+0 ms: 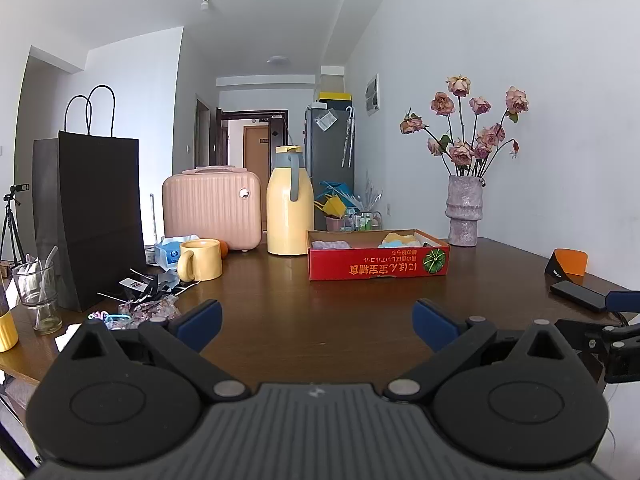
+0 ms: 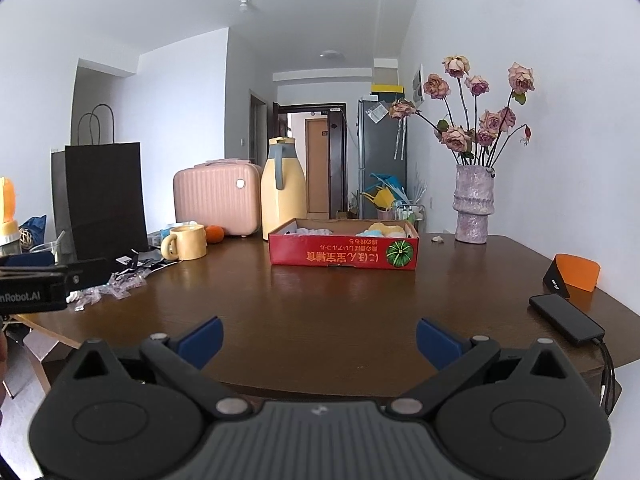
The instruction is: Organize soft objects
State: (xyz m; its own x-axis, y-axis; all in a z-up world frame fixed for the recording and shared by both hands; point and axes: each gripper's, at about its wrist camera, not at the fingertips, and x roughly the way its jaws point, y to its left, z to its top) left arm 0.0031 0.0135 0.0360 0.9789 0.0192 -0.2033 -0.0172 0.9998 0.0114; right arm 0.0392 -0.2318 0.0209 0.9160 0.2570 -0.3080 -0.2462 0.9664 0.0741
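A shallow red cardboard box (image 1: 378, 266) (image 2: 344, 254) stands on the dark wooden table (image 1: 320, 308) (image 2: 340, 304), well ahead of both grippers. It holds soft items: a lilac one (image 1: 331, 245) at its left, yellow (image 1: 398, 237) (image 2: 386, 227) and light blue (image 1: 390, 245) ones at its right. My left gripper (image 1: 317, 324) is open and empty above the table's near part. My right gripper (image 2: 319, 342) is open and empty near the table's front edge.
A yellow thermos (image 1: 289, 202), a pink case (image 1: 212, 208), a yellow mug (image 1: 200, 260), a black paper bag (image 1: 94, 216), small wrapped packets (image 1: 152, 310) and a glass (image 1: 38, 296) crowd the left. A flower vase (image 1: 464, 210), an orange stand (image 2: 576, 272) and a black phone (image 2: 566, 318) are at the right.
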